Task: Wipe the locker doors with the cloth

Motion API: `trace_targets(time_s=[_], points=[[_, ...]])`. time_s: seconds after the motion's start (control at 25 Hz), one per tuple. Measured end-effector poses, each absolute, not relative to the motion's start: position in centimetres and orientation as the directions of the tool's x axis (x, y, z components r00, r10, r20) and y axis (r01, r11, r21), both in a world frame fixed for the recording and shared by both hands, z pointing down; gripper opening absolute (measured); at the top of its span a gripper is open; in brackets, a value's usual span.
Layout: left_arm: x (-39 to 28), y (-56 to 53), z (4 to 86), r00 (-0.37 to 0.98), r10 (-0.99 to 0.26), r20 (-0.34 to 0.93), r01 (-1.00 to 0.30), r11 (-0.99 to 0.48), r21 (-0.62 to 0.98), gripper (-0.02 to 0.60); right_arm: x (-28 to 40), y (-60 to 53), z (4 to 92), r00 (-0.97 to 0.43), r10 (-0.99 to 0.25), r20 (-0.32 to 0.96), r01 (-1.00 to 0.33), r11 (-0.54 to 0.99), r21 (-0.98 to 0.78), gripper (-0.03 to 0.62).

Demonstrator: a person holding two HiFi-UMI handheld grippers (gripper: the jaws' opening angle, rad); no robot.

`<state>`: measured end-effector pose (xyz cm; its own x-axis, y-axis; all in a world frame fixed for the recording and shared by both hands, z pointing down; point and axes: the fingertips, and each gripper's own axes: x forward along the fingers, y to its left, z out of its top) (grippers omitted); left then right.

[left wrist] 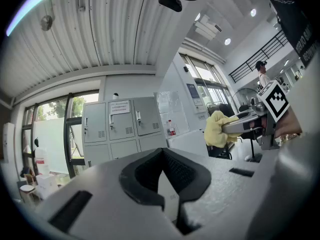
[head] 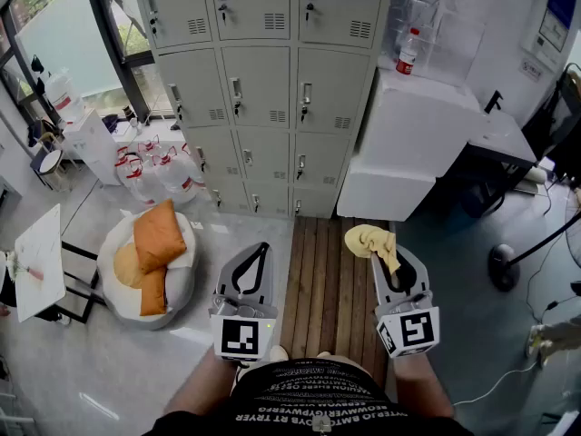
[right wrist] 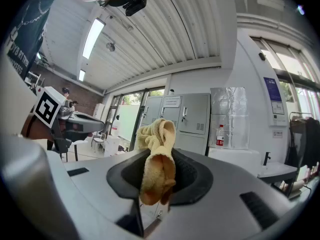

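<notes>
Now right gripper [head: 388,254] jaws clenched on yellow cloth [head: 367,239]; left gripper [head: 262,249] jaws together, empty; lockers [head: 263,84] well apart ahead.

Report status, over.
Left tongs shut, empty. Right tongs shut on yellow cloth. Lockers ahead, cloth not touching them. Beanbag sits off left of the path.

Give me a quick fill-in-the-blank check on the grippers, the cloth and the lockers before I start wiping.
1. The cloth clamped in the right gripper is ___ in colour.
2. The left gripper is shut and holds ___.
3. The bottle standing beside the lockers has a ___ cap.
Missing words: yellow; nothing; red.
</notes>
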<state>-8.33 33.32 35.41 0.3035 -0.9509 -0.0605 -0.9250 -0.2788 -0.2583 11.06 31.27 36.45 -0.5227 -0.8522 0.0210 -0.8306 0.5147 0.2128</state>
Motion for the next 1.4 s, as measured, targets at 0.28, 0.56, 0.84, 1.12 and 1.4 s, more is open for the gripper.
trace_targets(time_s=[0.28,0.56,0.84,1.12,1.4], points=[[-10.5,33.1,36.6,0.325,-0.945,-0.036,-0.928,-0.311,-0.204,0.005,8.0,31.5,36.6,-0.564,-0.826,0.004,-0.816,0.558,0.152,0.094],[-13.1,32.8,36.8,0.338,-0.94,-0.051,-0.928,-0.324,-0.186,0.005,5.2,31.6,36.3,-0.578,-0.816,0.005,-0.801,0.569,0.188,0.094],[-14.9,32.4,38.6,0.344,-0.939,-0.004,-0.933,-0.341,-0.113,0.005,3.4,32.7,37.8,-0.588,-0.807,0.045,-0.789,0.585,0.187,0.094],[-13.8,29.5,39.7,0.349,-0.937,0.003,-0.935,-0.349,-0.063,0.005,6.4,29.8,38.9,-0.538,-0.839,0.085,-0.819,0.544,0.18,0.094],[-11.1,25.9,40.6,0.358,-0.933,0.033,-0.931,-0.359,-0.069,0.005,7.9,26.7,38.9,-0.593,-0.805,0.032,-0.791,0.59,0.161,0.094]])
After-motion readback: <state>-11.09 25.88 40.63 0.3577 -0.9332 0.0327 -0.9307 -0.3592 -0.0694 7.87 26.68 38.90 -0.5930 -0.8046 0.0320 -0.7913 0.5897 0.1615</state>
